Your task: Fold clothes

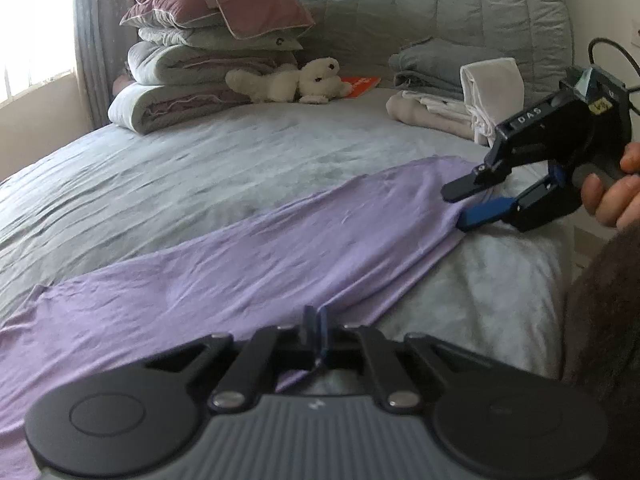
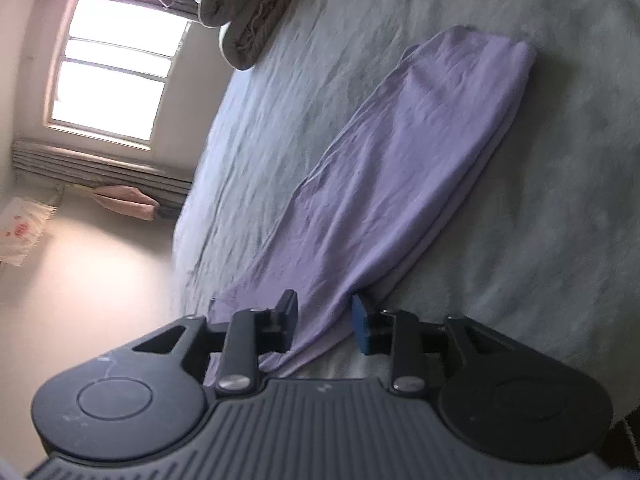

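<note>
A long lilac garment (image 1: 248,256) lies folded lengthwise across the grey bed sheet (image 1: 180,168). My left gripper (image 1: 316,322) is shut on the garment's near edge. My right gripper (image 1: 460,204) is open at the garment's far end, its fingers on either side of the cloth edge. In the right wrist view the garment (image 2: 404,168) stretches away from my right gripper (image 2: 325,316), whose jaws stand apart with the cloth end between them.
A stack of folded duvets and pillows (image 1: 204,52) and a white plush toy (image 1: 292,80) sit at the headboard. Folded grey and white clothes (image 1: 448,88) lie at the back right. A window (image 2: 112,68) is beyond the bed.
</note>
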`<state>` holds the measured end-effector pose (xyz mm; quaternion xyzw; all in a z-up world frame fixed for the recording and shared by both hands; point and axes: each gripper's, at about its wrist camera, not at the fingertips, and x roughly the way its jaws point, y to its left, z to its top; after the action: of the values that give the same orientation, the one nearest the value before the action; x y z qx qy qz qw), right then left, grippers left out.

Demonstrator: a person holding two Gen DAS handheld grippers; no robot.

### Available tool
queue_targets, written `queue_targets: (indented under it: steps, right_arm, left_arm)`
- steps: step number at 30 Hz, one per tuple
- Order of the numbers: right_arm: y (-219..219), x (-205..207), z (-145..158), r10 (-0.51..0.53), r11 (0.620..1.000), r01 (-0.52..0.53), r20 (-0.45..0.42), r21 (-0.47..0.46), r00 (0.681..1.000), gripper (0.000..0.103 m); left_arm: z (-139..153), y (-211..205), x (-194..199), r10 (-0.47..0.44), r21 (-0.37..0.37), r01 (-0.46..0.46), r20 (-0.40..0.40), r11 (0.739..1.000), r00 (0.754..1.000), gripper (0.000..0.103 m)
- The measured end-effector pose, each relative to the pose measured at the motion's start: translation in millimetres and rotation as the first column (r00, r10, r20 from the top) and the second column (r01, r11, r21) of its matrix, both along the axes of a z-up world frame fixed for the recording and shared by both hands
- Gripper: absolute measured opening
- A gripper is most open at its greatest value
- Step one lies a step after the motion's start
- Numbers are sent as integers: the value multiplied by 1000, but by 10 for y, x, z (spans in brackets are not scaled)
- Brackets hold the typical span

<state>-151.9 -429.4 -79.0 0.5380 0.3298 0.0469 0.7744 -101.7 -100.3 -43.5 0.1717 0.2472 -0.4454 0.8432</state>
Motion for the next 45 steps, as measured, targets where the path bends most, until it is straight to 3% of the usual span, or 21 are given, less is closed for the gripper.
queue_targets:
  steps: [5, 14, 19, 23, 33, 39, 45]
  right_arm:
    - [62, 26, -8, 14, 999, -16, 50, 29, 999, 44]
    - [262, 140, -59, 49, 996, -56, 90, 75, 995, 44]
    - [100, -77, -69, -139, 987, 125, 149, 98, 979, 44]
    - [-168, -257, -183, -314, 939, 279, 169, 202, 934, 44]
    - [-556, -433, -214, -512, 850, 470, 167, 237, 843, 42]
    - [-684, -443, -154, -536, 844, 523, 124, 123, 835, 21]
    - [-723, -482, 18, -511, 841, 516, 74, -160, 856, 4]
  left_arm:
    - [70, 40, 0, 39, -66, -38, 18, 997, 999, 1]
    - [115, 65, -5, 44, -110, -43, 6, 993, 999, 1]
    - [51, 80, -37, 14, -62, -15, -7, 998, 1000, 1]
    - [-12, 88, -89, -15, -23, 15, -9, 1000, 1000, 1]
    - [-2, 115, -78, -27, -17, 27, -22, 999, 999, 1]
    - [14, 147, -57, -48, -21, 47, -40, 999, 998, 1]
    - [30, 182, -38, -83, -15, 82, -72, 997, 994, 1]
